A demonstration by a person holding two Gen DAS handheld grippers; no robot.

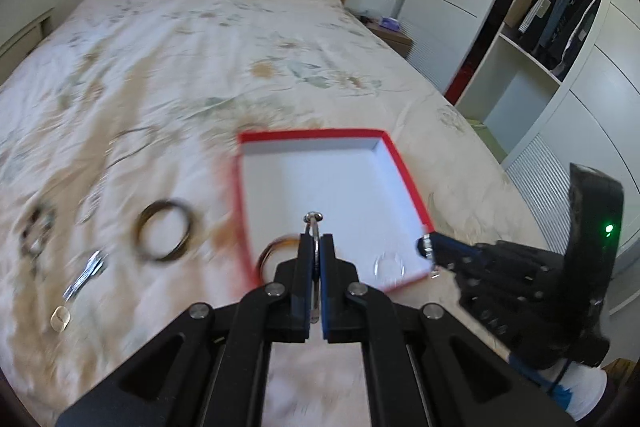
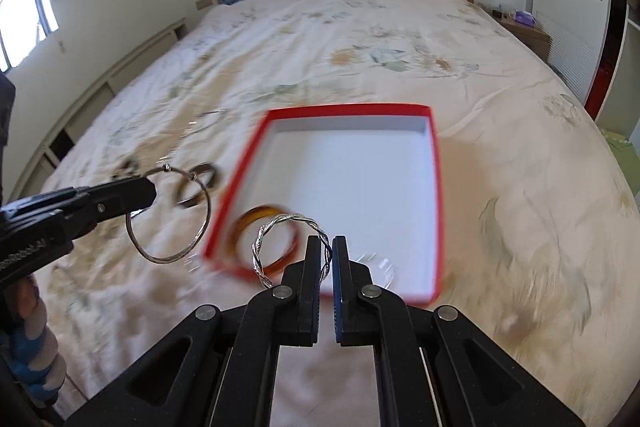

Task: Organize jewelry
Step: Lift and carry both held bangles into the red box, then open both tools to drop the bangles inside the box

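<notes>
Silver hoop (image 2: 168, 215) in left tool (image 1: 317, 247), no legible writing

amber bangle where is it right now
In the right wrist view the amber bangle lies in the near left corner of the red box, just behind the twisted silver bangle clamped in the right gripper.

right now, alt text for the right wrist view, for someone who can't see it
The right gripper is shut on a twisted silver bangle above the near edge of a red box on a floral bedspread. An amber bangle lies in the box's near left corner. At left, the left gripper holds a thin silver hoop.
</notes>
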